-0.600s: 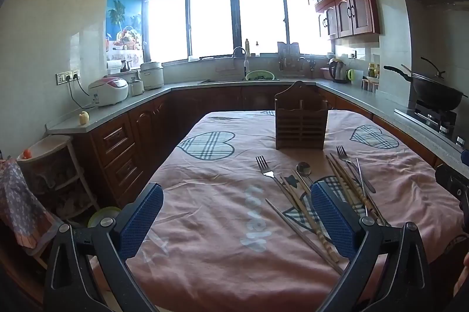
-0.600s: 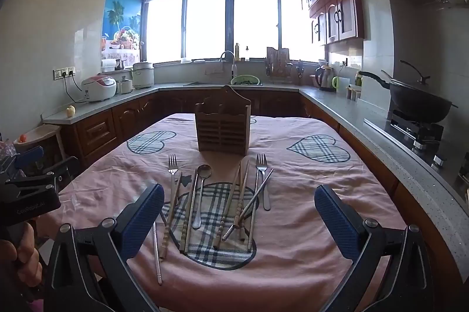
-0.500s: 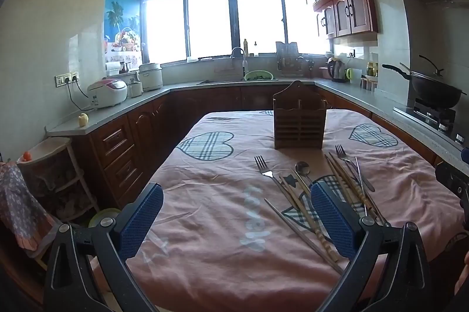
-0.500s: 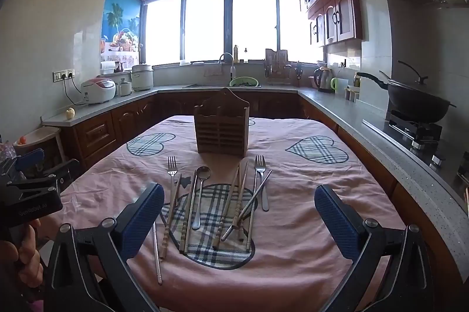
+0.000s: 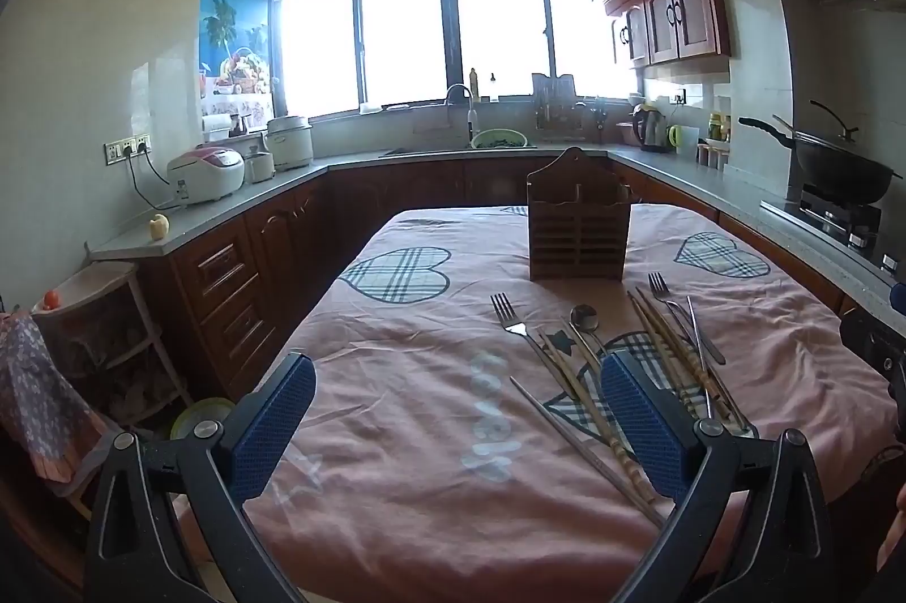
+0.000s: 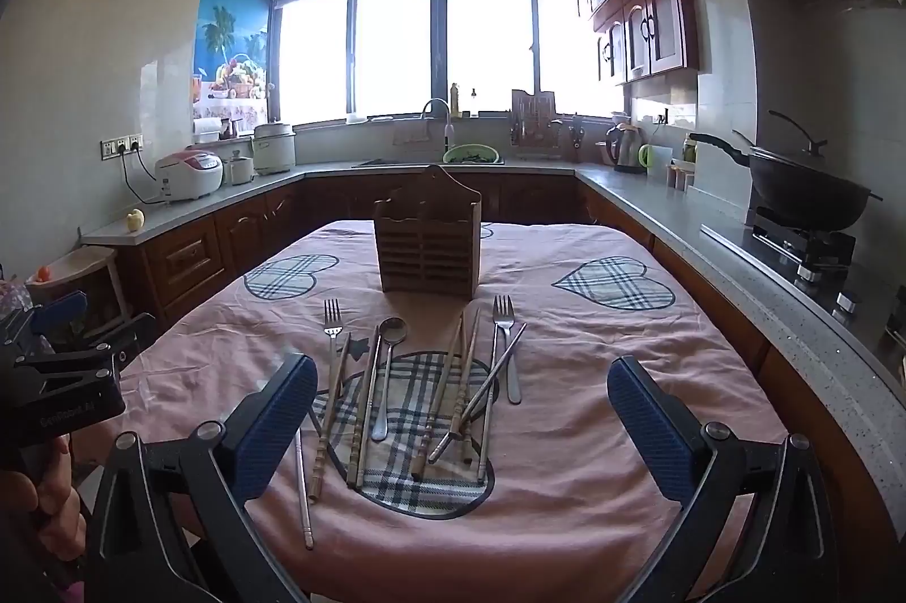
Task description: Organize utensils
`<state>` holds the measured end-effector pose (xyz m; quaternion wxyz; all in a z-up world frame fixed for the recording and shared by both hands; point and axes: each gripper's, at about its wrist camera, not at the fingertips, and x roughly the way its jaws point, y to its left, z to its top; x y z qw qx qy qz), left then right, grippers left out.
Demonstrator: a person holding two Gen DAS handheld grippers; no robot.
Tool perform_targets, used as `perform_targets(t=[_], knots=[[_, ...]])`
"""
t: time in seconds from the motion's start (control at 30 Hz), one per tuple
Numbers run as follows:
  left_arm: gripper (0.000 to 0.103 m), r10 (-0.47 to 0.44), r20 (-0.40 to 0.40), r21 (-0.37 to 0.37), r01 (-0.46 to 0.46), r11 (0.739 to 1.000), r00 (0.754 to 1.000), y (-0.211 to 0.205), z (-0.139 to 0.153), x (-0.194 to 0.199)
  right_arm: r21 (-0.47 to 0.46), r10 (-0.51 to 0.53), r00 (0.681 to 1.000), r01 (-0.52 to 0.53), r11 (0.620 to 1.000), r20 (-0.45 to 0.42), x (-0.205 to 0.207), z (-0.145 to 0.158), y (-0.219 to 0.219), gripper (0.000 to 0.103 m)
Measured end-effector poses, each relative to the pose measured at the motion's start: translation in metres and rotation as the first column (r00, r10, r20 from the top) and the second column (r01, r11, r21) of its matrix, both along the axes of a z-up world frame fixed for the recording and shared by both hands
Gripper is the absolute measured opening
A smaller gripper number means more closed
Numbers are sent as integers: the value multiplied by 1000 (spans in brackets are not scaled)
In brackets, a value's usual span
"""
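A pink tablecloth (image 6: 594, 433) with plaid hearts is covering the table. A black wok (image 6: 804, 201) is sitting on the gas stove (image 6: 804, 246) at the right. A white rice cooker (image 6: 189, 175) is standing on the left counter (image 6: 187, 221), near a small yellow fruit (image 6: 135, 219). A kettle (image 6: 623, 147) is standing by the window, and a green basin (image 6: 471, 154) is resting at the sink.

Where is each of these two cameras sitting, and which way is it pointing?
Left wrist: rides the left gripper, looking forward over the table's left part toward the window; its two open blue jaws show, with the utensils off to the right.
Right wrist: rides the right gripper, facing straight over the utensils; its open jaws show, plus the person's hand at the left edge.
Shared: holder, spoon, forks, chopsticks, pink cloth.
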<state>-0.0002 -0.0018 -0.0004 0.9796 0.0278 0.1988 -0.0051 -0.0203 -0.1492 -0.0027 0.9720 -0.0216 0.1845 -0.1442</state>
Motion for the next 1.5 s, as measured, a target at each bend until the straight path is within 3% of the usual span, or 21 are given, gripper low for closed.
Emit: perform_targets(t=[1.5], knots=[[102, 2, -12, -1, -2, 1000, 1000, -1, -5, 6, -15, 17, 1000, -17, 1000, 9, 4, 3, 6, 103]])
